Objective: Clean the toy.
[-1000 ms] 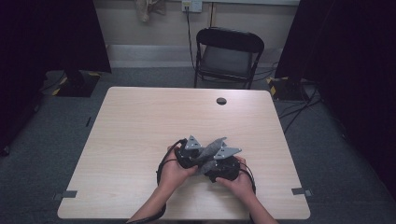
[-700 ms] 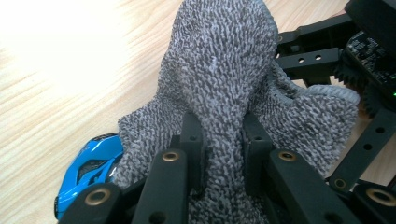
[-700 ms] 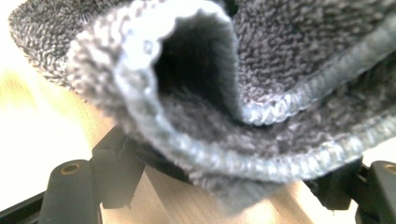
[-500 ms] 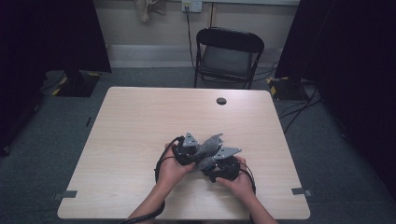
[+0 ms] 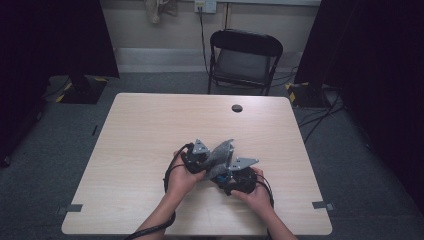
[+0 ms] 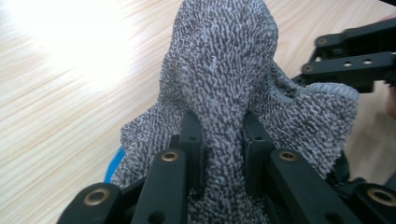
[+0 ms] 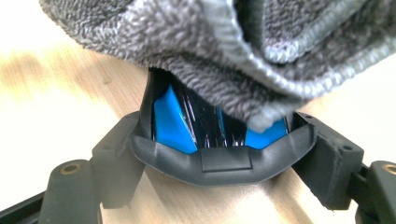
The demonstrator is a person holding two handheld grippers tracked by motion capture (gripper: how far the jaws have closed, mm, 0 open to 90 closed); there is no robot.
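A grey knitted cloth [image 6: 224,70] is pinched in my left gripper [image 6: 222,126], whose jaws are shut on a fold of it. The cloth drapes over a glossy blue and black object with a black rim [image 7: 187,121]. My right gripper [image 7: 219,154] is shut on that object, its jaws pressing the rim from both sides just above the table. In the high view both grippers meet at the table's front middle: the left gripper [image 5: 207,160], the right gripper [image 5: 227,172] and the cloth [image 5: 221,151] raised between them. A blue edge [image 6: 114,163] peeks from under the cloth.
The light wooden table [image 5: 145,130] has a small round black hole [image 5: 237,108] near its far edge. A black folding chair [image 5: 245,55] stands behind the table. Dark curtains hang at both sides, and cables lie on the floor at the right.
The left gripper with the cloth has shifted slightly to the left over the object. The right hand has kept still.
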